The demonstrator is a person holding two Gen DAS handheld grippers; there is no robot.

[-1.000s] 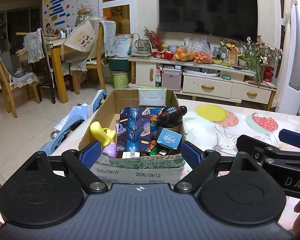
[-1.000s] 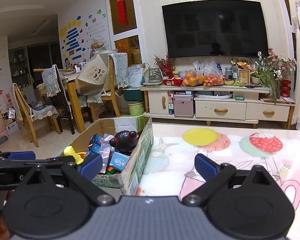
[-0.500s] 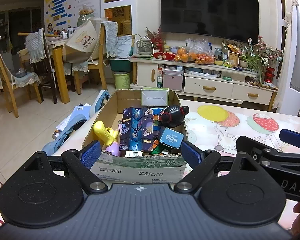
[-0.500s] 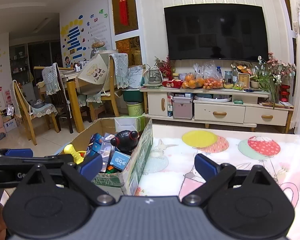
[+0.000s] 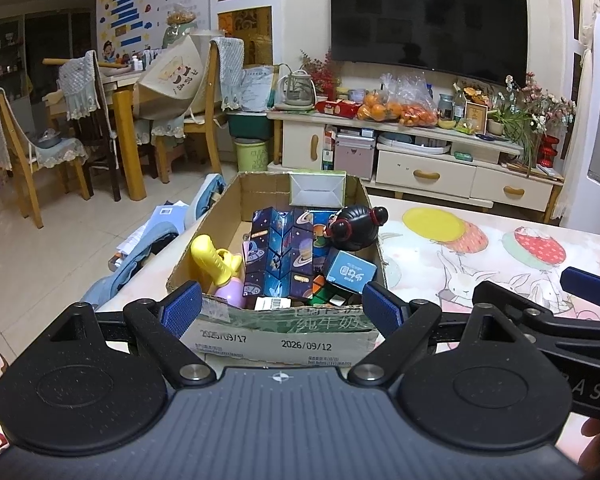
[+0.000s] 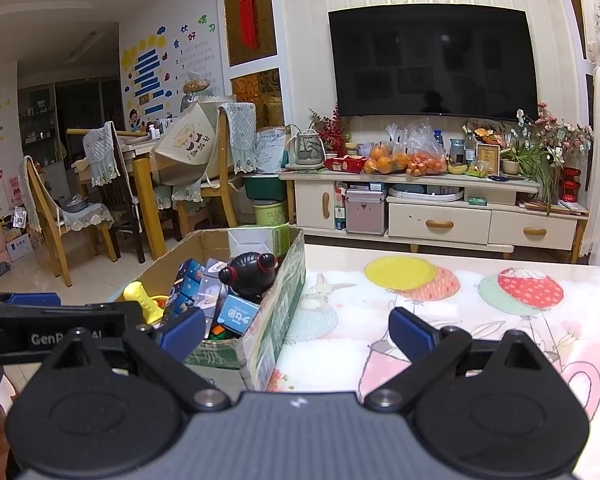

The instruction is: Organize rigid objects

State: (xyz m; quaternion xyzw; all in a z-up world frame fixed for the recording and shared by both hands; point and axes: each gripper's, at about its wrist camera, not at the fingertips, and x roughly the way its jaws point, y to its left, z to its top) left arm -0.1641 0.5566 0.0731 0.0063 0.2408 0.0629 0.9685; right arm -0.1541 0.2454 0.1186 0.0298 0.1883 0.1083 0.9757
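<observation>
Hidden: the cardboard box point(image 5: 284, 330) near wall covers its lowest items from you | Views: your left gripper point(image 5: 281, 309) looks straight in; your right gripper point(image 6: 296, 330) sees mostly bare worktop point(image 6: 440, 320) | Box: yellow toy point(image 5: 214, 260), space-print cubes point(image 5: 278, 258), black doll point(image 5: 354, 228), blue carton point(image 5: 350, 272) | Jaws: both spread wide, empty.

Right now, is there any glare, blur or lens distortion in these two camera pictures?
Left wrist view: sharp; strong fisheye bends the black flat television; the date print on the brown cardboard box is readable. Right wrist view: also sharp, the same screen bows, faint reflections on it, corners vignetted black.
</observation>
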